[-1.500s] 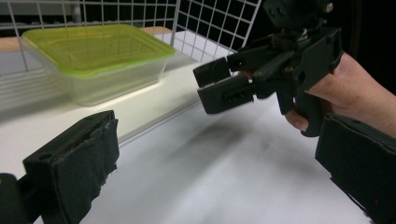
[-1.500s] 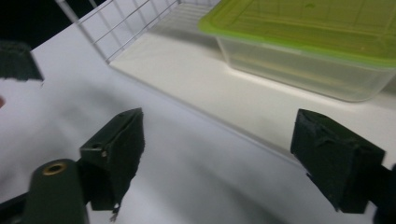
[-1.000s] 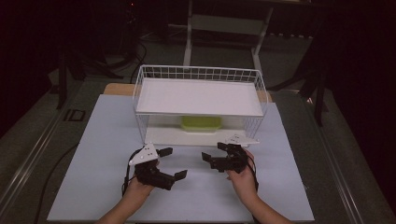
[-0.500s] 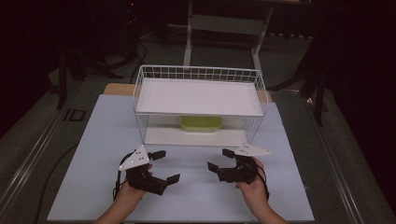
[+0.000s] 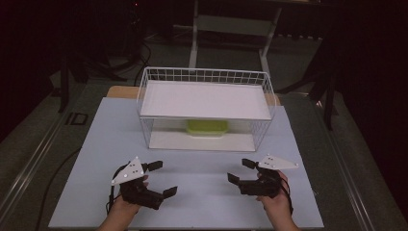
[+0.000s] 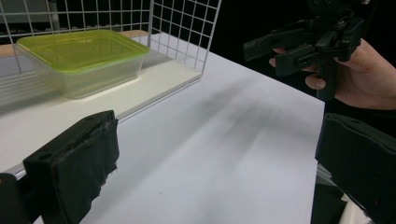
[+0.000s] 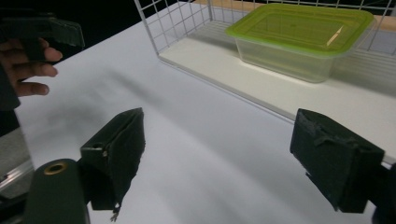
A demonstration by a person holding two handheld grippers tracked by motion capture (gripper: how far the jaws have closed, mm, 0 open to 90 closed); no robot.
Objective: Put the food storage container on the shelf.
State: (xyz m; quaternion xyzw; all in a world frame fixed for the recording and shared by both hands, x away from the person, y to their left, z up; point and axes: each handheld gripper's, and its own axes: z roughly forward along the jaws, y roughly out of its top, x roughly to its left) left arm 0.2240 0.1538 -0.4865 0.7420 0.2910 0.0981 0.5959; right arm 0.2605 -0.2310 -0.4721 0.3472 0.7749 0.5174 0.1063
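Observation:
A clear tub with a green lid [image 5: 207, 127] [image 6: 79, 60] [image 7: 303, 39] sits on the lower level of a white wire rack [image 5: 204, 98], under its upper shelf. Both grippers hover over the pale tabletop [image 5: 202, 159] in front of the rack, well short of the tub. My left gripper [image 5: 163, 179] [image 6: 215, 172] is open, jaws wide apart with nothing between them. Open and holding nothing as well, my right gripper [image 5: 239, 170] [image 7: 226, 156] faces it across a gap. The left gripper view also shows the right gripper [image 6: 310, 44] in a hand farther off.
The rack's wire sides [image 6: 182, 28] [image 7: 168, 21] and white base board [image 7: 261, 84] stand at the table's far middle. Dark floor, a cable [image 5: 53, 178] and stand legs [image 5: 195, 38] surround the table. The near table edge lies just below the hands.
Both grippers have drawn back from the rack toward the near edge and moved slightly apart. Both stayed open.

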